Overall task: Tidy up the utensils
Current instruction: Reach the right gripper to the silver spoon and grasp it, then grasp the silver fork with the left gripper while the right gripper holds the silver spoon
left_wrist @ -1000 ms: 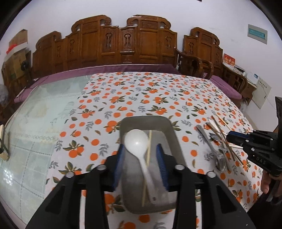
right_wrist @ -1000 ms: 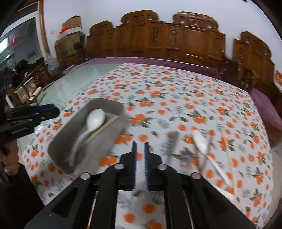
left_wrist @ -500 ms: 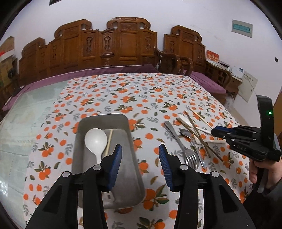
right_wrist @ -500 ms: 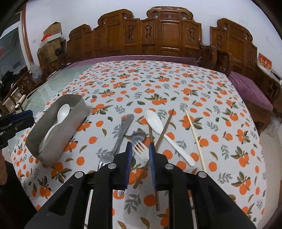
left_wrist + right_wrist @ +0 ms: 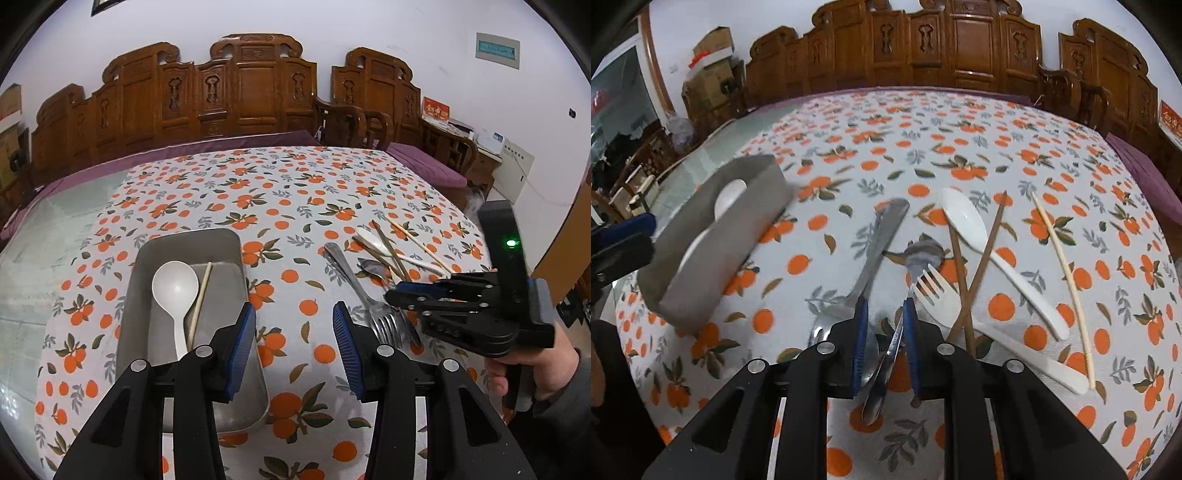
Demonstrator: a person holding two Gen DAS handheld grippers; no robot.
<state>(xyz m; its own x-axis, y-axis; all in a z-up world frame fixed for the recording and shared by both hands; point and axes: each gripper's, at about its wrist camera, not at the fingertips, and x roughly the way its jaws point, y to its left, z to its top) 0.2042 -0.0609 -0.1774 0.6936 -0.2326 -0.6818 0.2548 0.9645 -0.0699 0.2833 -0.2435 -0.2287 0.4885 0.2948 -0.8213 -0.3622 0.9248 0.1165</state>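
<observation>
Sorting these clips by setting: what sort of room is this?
Probably a home dining or sitting room: carved wooden chairs line the wall behind a table with an orange-print tablecloth, and cardboard boxes are stacked in a corner.

metal tray (image 5: 716,254): blurred in your right wrist view.
steel spoon (image 5: 886,354) handle: partly hidden behind your right gripper (image 5: 884,306), lower centre.
white spoon (image 5: 177,295) handle end: hidden behind your left gripper (image 5: 293,319).

Two wrist fisheyes angled down, close over the tablecloth (image 5: 295,192), both sharing the metal tray (image 5: 236,258) and scattered cutlery (image 5: 964,225)
</observation>
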